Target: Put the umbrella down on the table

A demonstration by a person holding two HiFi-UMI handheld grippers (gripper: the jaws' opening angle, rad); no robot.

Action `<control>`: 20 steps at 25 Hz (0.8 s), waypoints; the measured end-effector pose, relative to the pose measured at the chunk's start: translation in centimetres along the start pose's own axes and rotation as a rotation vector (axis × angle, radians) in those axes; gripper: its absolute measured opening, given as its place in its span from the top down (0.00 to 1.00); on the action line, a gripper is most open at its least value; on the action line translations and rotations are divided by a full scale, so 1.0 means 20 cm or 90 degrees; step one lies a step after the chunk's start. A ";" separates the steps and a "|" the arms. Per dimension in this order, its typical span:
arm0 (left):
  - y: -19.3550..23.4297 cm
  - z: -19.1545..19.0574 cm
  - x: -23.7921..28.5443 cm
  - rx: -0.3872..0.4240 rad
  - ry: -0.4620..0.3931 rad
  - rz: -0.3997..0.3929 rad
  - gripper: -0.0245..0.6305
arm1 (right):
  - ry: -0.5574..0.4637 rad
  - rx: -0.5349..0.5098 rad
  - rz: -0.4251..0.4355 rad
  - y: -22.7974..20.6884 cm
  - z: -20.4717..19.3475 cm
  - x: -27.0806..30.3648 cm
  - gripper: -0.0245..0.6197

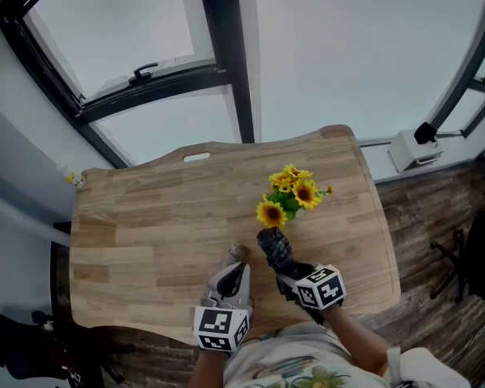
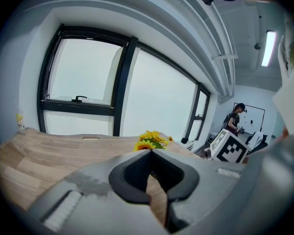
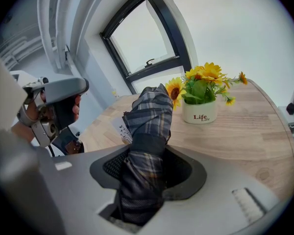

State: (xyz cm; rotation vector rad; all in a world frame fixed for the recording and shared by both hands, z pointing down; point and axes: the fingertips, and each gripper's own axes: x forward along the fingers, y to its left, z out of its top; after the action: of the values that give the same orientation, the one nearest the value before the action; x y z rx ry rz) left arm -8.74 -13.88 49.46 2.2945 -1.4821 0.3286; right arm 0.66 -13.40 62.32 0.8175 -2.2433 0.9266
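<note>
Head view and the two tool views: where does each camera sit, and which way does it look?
Head view: on the person's head, looking steeply down at the table; left tool, right tool and a forearm show.
Left tool view: on the left tool, facing across the table to the window; its closed, empty jaws show.
Right tool view: on the right tool, facing the sunflowers; its jaws grip the umbrella.
Shared: all three show the sunflowers.

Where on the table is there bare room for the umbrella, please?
Bare: the table's left half, from the sunflower pot to the left edge, and the strip right of the pot. Crowded: the front, around the left gripper and right gripper.
</note>
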 end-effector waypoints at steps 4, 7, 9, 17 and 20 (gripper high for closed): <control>0.00 0.00 0.01 -0.001 0.001 0.001 0.96 | 0.006 0.002 0.002 -0.01 -0.01 0.01 0.66; 0.00 0.00 0.01 0.000 0.002 0.001 0.96 | 0.010 0.001 0.002 -0.01 -0.02 0.02 0.66; 0.00 0.00 0.01 -0.001 0.003 0.001 0.96 | 0.014 0.000 0.001 -0.01 -0.02 0.03 0.66; 0.00 -0.01 0.02 -0.003 0.006 0.003 0.96 | 0.028 0.009 0.004 -0.04 -0.05 0.07 0.66; 0.00 -0.02 0.02 -0.004 0.007 0.004 0.96 | 0.032 0.010 0.004 -0.05 -0.05 0.09 0.66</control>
State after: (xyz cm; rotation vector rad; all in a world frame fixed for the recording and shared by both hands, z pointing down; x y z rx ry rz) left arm -8.56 -14.07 50.00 2.2793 -1.4832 0.3382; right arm 0.53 -13.67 64.56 0.7857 -2.1985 0.9582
